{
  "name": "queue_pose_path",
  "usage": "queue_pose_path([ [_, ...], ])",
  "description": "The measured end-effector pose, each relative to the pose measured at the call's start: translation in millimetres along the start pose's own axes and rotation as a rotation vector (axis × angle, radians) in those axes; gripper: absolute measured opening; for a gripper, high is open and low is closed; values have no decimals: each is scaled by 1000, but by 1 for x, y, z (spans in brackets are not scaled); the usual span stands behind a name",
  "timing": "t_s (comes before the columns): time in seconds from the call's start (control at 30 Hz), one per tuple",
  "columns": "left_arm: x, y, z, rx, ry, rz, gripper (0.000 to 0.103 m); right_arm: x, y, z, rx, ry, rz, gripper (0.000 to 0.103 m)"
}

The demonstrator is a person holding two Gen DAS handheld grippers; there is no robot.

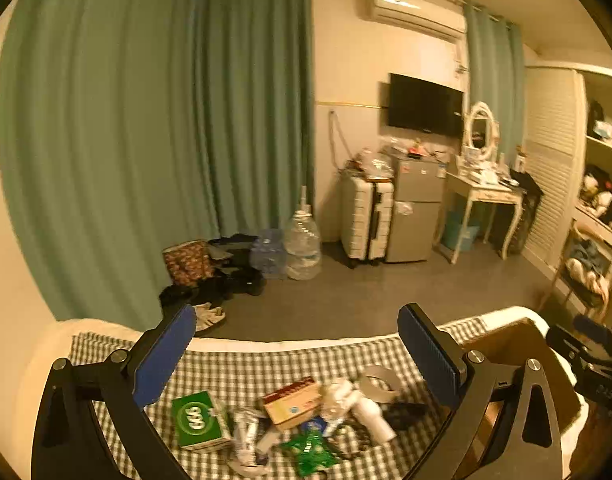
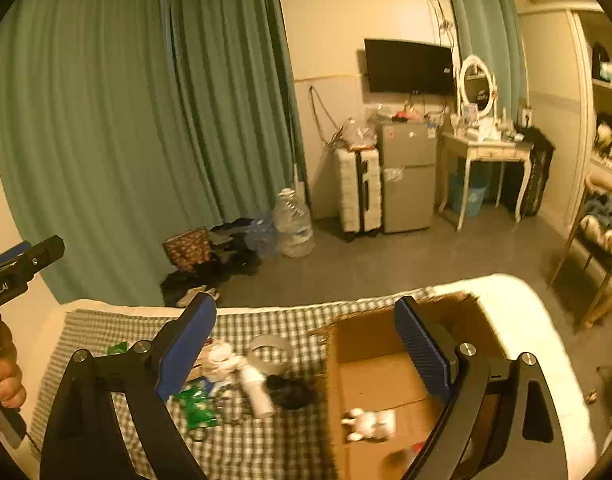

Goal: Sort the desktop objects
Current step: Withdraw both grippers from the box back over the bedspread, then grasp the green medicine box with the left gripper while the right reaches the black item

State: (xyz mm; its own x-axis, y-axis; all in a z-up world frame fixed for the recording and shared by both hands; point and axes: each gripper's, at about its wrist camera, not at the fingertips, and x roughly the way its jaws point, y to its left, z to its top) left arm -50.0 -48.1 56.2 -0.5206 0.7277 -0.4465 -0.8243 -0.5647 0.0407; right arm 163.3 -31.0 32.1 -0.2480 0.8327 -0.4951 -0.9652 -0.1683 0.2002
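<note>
Both grippers empty, jaws wide apart. Left gripper (image 1: 298, 356) hangs over the clutter pile; right gripper (image 2: 306, 352) hangs between the pile and the cardboard box (image 2: 369, 380).

Box sits at 3 o'clock of the pile, flaps open, with a small white figurine (image 2: 369, 424) already inside.

My read: next pick is on the left. I'd take the green box (image 1: 200, 420), at 9 o'clock of the pile and clear of the rest: square the pads to its long faces, come down, close firmly. The tan carton (image 1: 294, 402) leans on other items, so it's messier. The tape roll (image 2: 270, 352) and white bottle (image 2: 260, 394) suit the right side.

Surface is a soft checked cloth (image 1: 242, 364) on a bed; expect give. Room: green curtains (image 1: 146, 120), wall TV (image 1: 423, 104), small fridge (image 1: 415, 208), suitcase, dressing table.
</note>
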Motion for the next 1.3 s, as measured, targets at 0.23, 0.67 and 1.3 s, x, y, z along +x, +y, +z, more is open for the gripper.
queue_pose_path([
  [0.23, 10, 33, -6, -1, 1, 76, 103, 25, 35, -3, -38, 48, 20, 91],
  [0.67, 47, 92, -43, -62, 92, 211, 103, 79, 114, -16, -235, 86, 130, 91],
  [1.3, 115, 133, -113, -78, 312, 308, 103, 176, 107, -94, -292, 353, 110, 88],
])
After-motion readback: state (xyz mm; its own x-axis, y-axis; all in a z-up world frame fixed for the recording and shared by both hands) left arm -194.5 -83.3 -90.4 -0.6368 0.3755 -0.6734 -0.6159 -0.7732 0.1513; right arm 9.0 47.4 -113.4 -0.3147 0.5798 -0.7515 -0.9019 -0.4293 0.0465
